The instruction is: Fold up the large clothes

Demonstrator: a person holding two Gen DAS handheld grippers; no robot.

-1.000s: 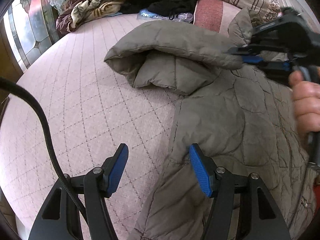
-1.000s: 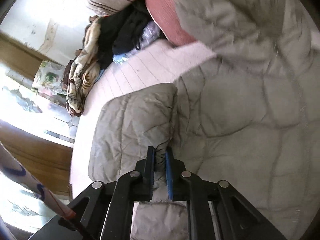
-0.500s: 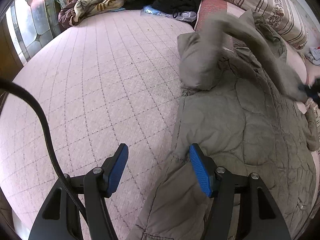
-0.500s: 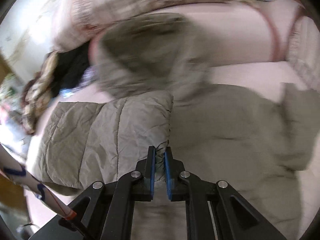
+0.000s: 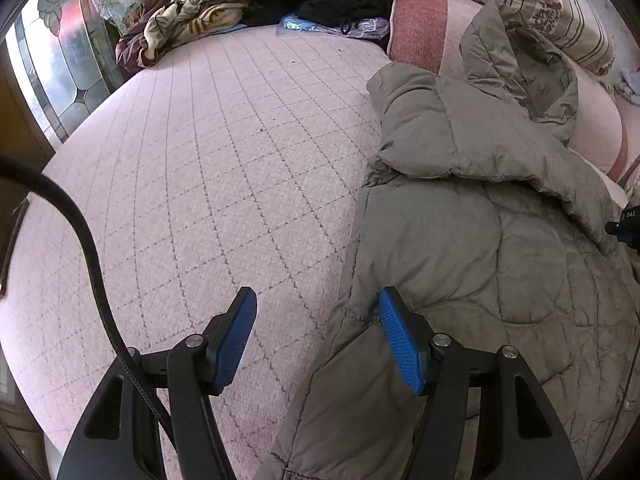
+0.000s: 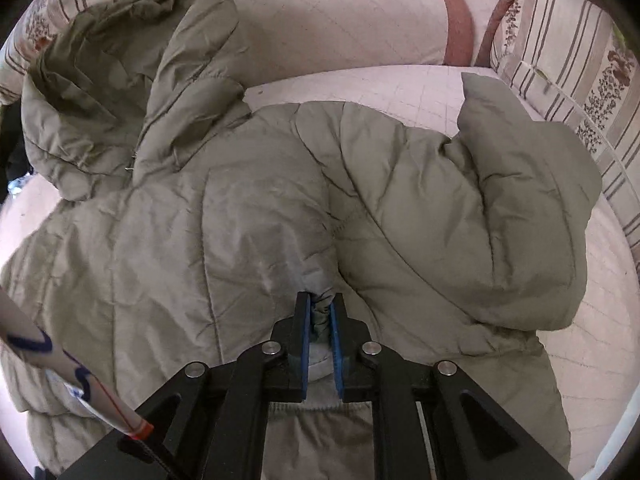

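My right gripper (image 6: 320, 312) has a pinch of the grey padded jacket (image 6: 248, 216) between its blue pads, at the cuffed end of a sleeve that I have laid across the jacket's body, and its jaws are easing apart with the fabric still bunched between them. The jacket is spread on the pink quilted bed (image 5: 208, 184) just ahead of that gripper, its hood (image 6: 100, 80) up to my far left against the striped pillows (image 6: 568, 80) and the other sleeve (image 6: 500, 216) lying puffed and doubled over to my right. My left gripper (image 5: 316, 334) stands about half open with nothing between its pads; its right pad rests against the jacket's side edge and its left pad is over bare bed. The main risk, I think, is the padding: this stuff is springy, so once the sleeve is let go it may slide or roll back off the body and undo the fold. If I pull away while cloth is still snagged on the pads, I could drag the sleeve out of line. The bulky sleeve to my right looks uneven too, and folding over that lump would likely give a crooked, lopsided bundle. My left gripper, lying on the edge, could also shift the whole jacket if I move it carelessly.
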